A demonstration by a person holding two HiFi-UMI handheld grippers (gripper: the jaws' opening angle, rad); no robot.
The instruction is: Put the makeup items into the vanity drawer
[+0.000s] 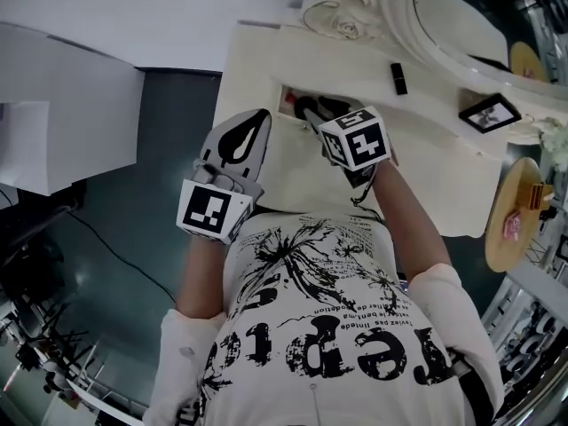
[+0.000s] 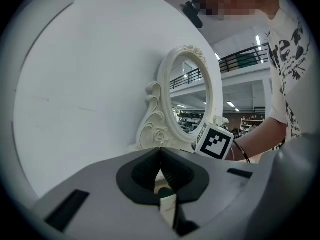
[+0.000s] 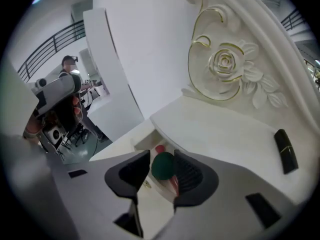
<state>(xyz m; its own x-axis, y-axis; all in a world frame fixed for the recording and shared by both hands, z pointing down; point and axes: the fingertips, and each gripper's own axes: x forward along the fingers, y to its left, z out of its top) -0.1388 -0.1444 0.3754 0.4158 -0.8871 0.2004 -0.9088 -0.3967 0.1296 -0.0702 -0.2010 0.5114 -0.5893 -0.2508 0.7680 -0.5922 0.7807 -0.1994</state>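
The white vanity [image 1: 426, 162] has its drawer [image 1: 286, 90] pulled out at the top left corner, seen also as the drawer [image 3: 142, 140] in the right gripper view. My right gripper [image 1: 309, 111] hangs over it. Between the jaws of the right gripper [image 3: 161, 157] is a green-capped makeup item [image 3: 163, 167] with a reddish body; it leans on the right pad and a gap shows on the left. A red item [image 3: 160, 148] lies in the drawer behind it. A black lipstick tube [image 1: 399, 78] lies on the vanity top. My left gripper [image 1: 256, 120] is shut and holds nothing, just left of the drawer.
An ornate oval mirror [image 1: 461, 25] stands at the back of the vanity, with a small black photo frame [image 1: 489, 114] at the right. A round wooden side table [image 1: 515, 216] stands further right. A white wall panel [image 1: 62, 131] and dark floor lie to the left.
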